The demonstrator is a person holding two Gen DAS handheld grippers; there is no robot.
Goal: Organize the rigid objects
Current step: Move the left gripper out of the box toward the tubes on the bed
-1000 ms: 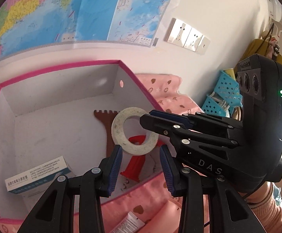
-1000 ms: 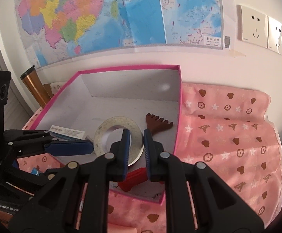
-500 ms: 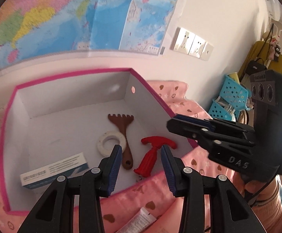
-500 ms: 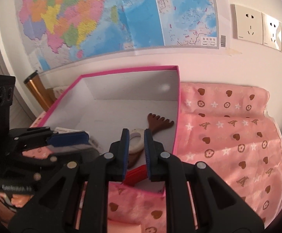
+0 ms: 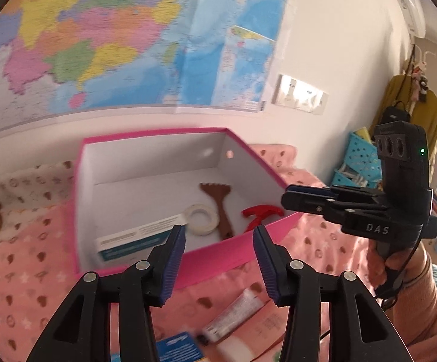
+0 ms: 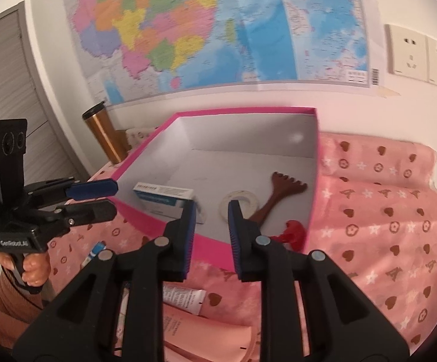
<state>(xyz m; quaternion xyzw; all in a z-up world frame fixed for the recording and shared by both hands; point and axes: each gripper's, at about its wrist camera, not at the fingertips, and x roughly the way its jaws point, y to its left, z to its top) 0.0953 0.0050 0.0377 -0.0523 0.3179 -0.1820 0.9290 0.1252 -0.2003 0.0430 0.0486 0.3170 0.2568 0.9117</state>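
Grippers, your left (image 5: pixel 218 261) and right (image 6: pixel 209 235), have just been spreading, both empty; tube (image 5: pixel 233 313) beneath yours may roll if nudged.

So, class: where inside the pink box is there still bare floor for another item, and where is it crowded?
Free: the back half of the pink box, between the rear wall and the brown rake. Crowded: the front strip, where the medicine carton, tape roll, rake handle and red tool lie side by side.
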